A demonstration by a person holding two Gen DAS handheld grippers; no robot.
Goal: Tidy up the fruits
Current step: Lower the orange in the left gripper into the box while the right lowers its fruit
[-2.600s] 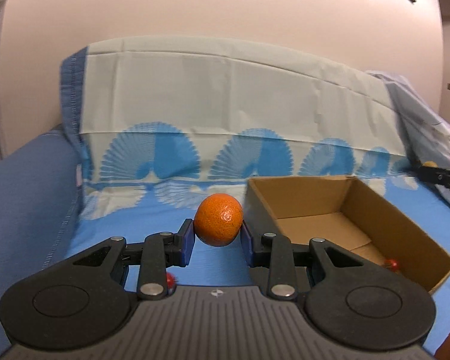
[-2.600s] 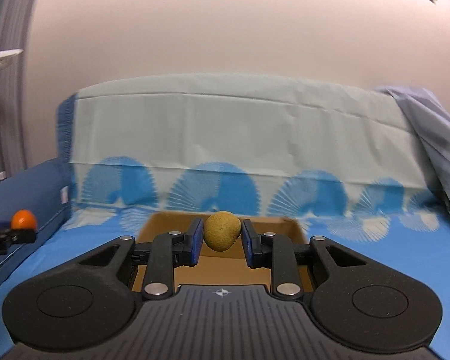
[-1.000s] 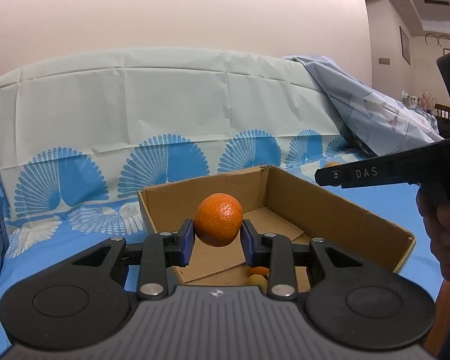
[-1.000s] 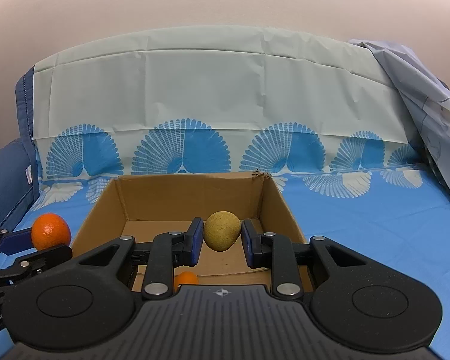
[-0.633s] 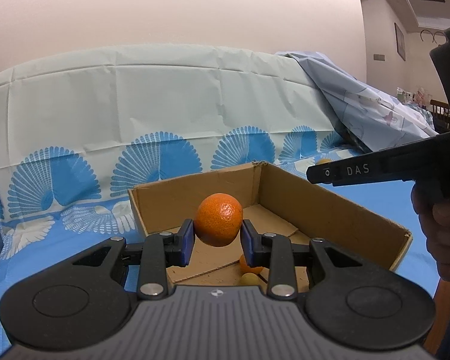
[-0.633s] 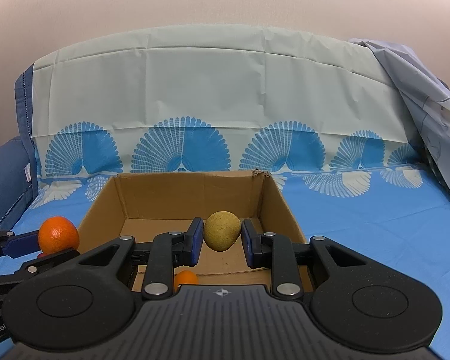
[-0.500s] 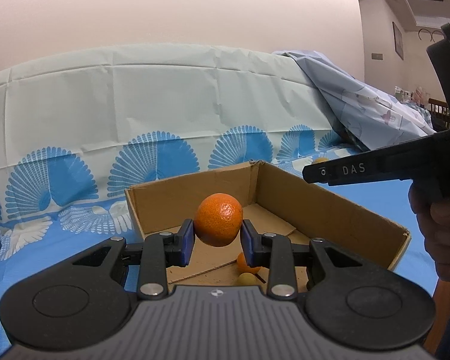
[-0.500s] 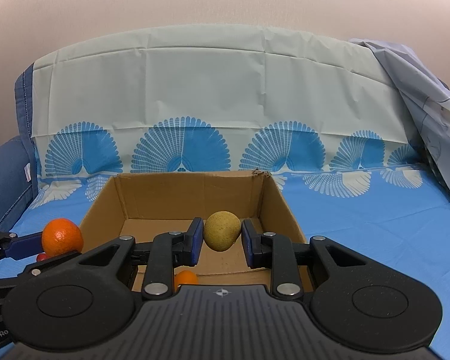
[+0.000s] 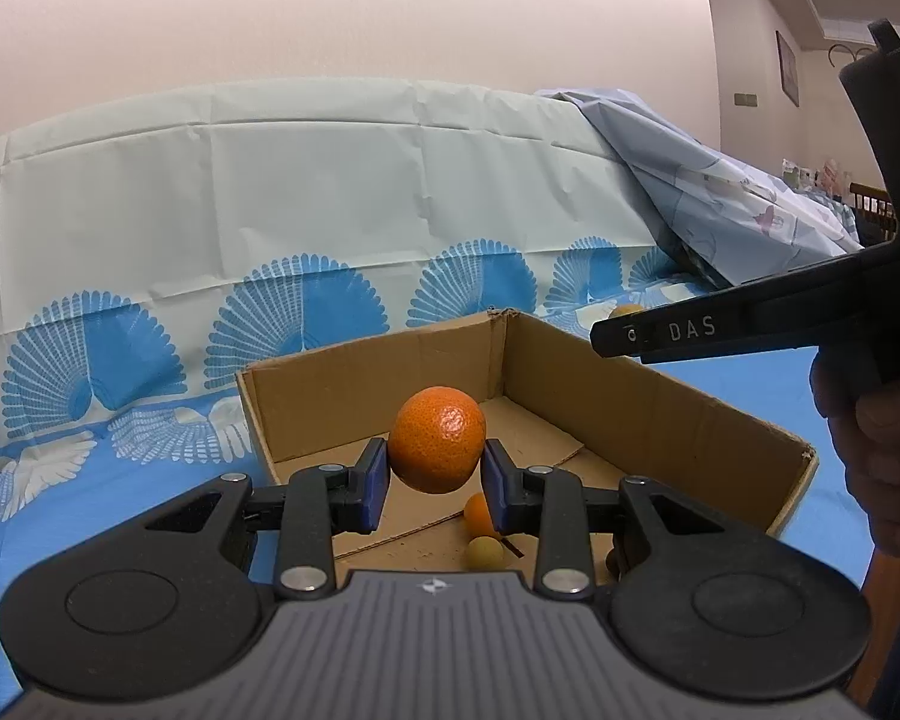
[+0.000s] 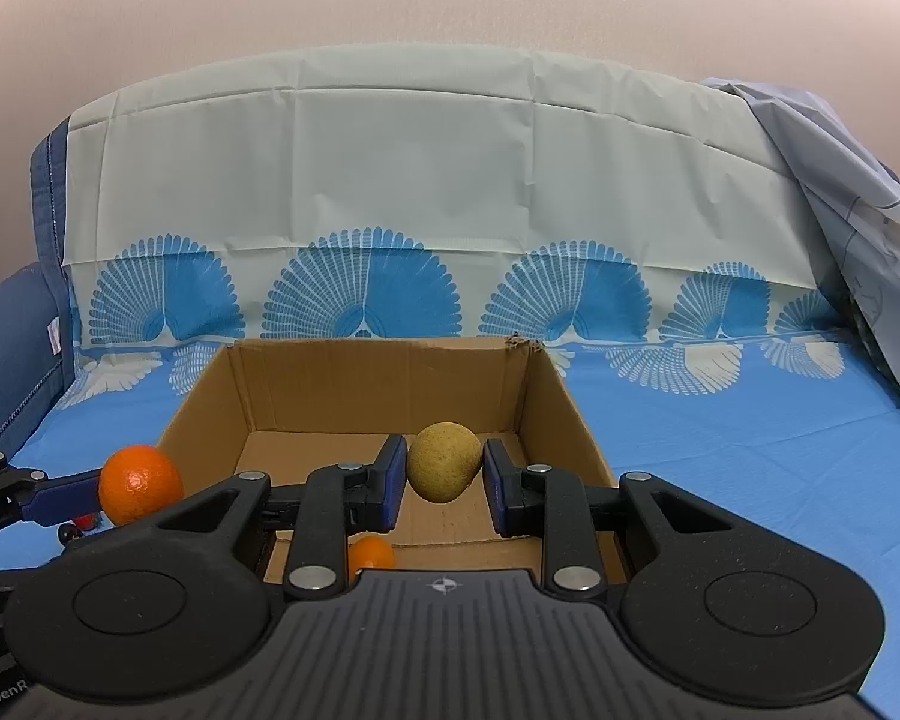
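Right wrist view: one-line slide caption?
Right gripper holds a yellow-brown fruit over the cardboard box; left gripper brings an orange.

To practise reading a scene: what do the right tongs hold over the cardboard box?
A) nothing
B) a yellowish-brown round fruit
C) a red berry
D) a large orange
B: the right tongs are shut on the yellowish-brown fruit above the cardboard box.

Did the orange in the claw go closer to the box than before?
Yes. In the right wrist view the orange, clamped in the left gripper, has slid rightward from far left until it sits beside the cardboard box at its left wall.
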